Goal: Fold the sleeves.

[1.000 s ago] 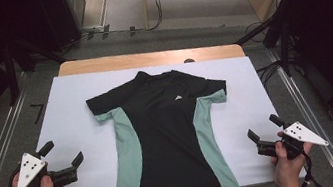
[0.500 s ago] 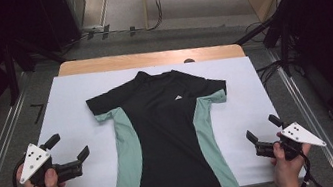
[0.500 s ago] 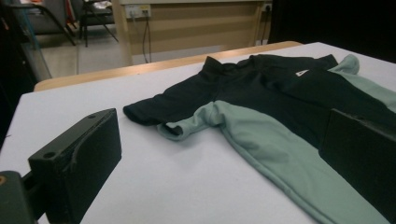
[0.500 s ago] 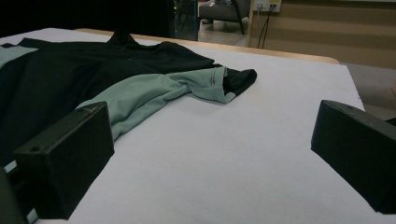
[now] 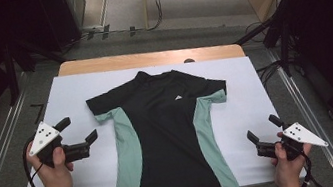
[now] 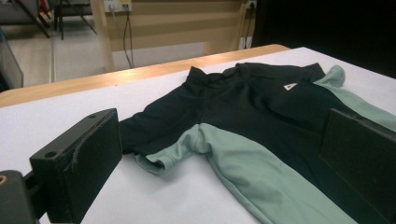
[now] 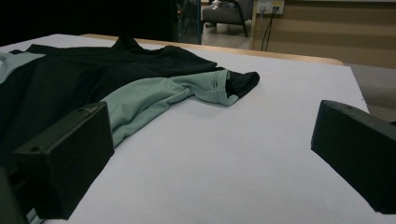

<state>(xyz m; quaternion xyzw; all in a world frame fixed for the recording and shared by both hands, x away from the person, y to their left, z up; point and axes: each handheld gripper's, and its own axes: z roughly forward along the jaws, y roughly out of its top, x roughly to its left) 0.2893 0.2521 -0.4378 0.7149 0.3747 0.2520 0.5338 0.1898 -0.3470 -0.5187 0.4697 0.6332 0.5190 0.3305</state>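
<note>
Shirt (image 5: 166,139), black with pale green side panels, is lying flat and face up on the white sheet (image 5: 251,95) covering the table, collar pointing toward the far wooden edge (image 5: 149,58) and hem reaching the near edge. Both short sleeves are lying spread outward. A small white logo (image 5: 178,97) is showing on the chest.

Left gripper (image 5: 80,136) is hovering just beside the shirt's left sleeve, apart from the fabric, its jaws standing wide with nothing between them. In the left gripper view the sleeve (image 6: 159,140) is sitting between the two jaws but farther off, not touched.

Right gripper (image 5: 263,131) is sitting near the shirt's lower right side, over bare sheet, jaws likewise wide and holding nothing. In the right gripper view the other sleeve (image 7: 219,88) is lying ahead, well clear of the jaws.
</note>
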